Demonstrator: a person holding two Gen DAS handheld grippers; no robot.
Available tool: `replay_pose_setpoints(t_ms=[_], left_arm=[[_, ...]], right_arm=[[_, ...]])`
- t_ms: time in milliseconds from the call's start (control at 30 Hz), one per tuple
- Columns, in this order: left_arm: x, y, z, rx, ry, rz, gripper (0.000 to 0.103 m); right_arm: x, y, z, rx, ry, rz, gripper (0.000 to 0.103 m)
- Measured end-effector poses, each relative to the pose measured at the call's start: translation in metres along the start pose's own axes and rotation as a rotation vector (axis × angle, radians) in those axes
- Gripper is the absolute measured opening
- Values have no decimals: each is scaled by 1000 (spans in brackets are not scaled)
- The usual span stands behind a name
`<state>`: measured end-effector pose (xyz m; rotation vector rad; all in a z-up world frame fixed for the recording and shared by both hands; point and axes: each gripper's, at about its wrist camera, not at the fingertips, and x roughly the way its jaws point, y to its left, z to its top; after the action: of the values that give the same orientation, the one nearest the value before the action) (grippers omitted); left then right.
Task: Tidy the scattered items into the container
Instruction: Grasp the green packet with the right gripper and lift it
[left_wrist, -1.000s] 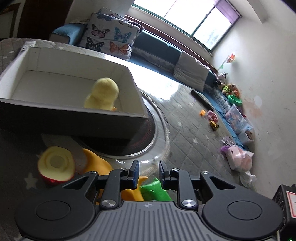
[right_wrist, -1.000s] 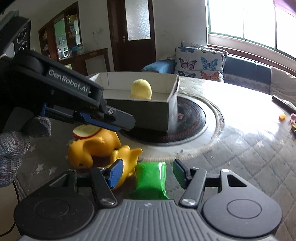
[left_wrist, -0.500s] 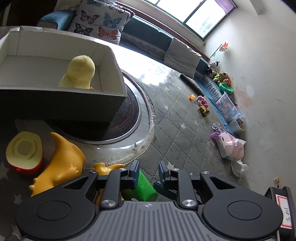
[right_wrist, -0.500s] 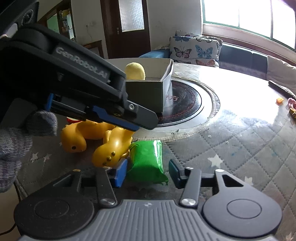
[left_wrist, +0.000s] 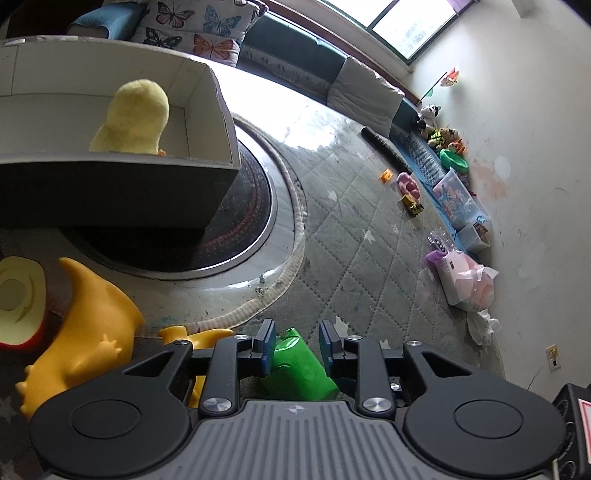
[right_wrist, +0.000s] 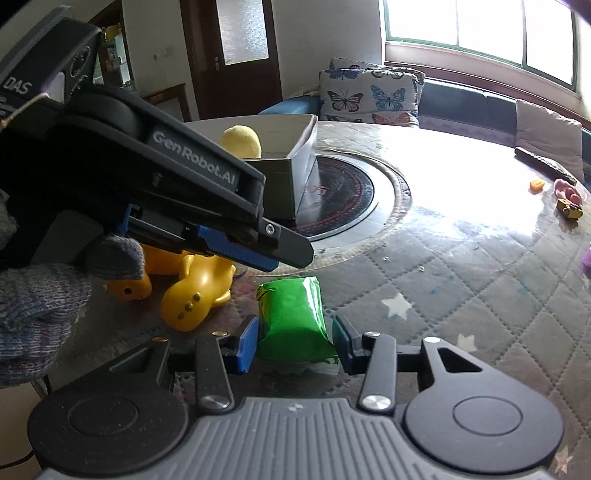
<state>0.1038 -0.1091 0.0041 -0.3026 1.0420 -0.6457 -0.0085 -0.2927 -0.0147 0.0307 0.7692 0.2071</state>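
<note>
Your round table with its quilted star cover fills both views, a dark round inset at its middle. On that inset sits the open box, at 12 o'clock from where you're working, with a soft yellow plush toy upright inside near its right wall.

Your left gripper reaches in from 9 o'clock in the right wrist view, your gloved hand behind it. Its tip hangs just above the far end of the green packet. Those fingers have just been opening and stand apart; the packet shows between them from the left wrist, but the pads aren't pressing on it.

Your right gripper comes from 6 o'clock. It has just been closing, and now the blue pads sit against both sides of the packet's near end, clamped on it.

Two yellow rubber toys lie on their sides at 9 o'clock from the packet, just beside it, touching each other. Past them, at 10 o'clock, a toy apple half rests cut face up, close to the box's front wall.

The packet itself lies on the cover, outside the box, near the inset's rim.
</note>
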Motion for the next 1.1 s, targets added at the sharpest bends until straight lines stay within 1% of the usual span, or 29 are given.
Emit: replay_pose_setpoints(t_ms=[200, 267, 467, 533, 567, 633, 733, 833, 900, 1033, 1100], left_arm=[[10, 0, 0, 8, 25, 18, 30], [11, 0, 0, 12, 26, 17, 30], [15, -5, 0, 39, 38, 22, 30], [17, -7, -1, 52, 43, 27, 30], [18, -9, -1, 61, 45, 32, 30], [19, -12, -2, 82, 49, 42, 29], [22, -12, -3, 85, 60, 38, 28], [23, -11, -4, 77, 63, 28, 22], [22, -11, -5, 80, 60, 23, 20], [13, -11, -3, 70, 28, -2, 18], [5, -10, 1, 62, 4, -11, 18]], right_arm=[[0, 0, 0, -23, 0, -2, 46], [0, 1, 0, -31, 3, 0, 50], [1, 3, -3, -37, 7, 1, 51], [1, 2, -3, -38, 11, -2, 55], [2, 2, -4, -38, 12, -5, 55], [2, 1, -6, -36, 18, -5, 55], [2, 0, -9, -32, 19, -8, 54], [0, 0, -10, -32, 15, -9, 51], [-1, 0, -10, -33, 11, -8, 49], [-6, 2, -7, -39, -9, -8, 46], [-10, 4, -1, -48, -34, -5, 46]])
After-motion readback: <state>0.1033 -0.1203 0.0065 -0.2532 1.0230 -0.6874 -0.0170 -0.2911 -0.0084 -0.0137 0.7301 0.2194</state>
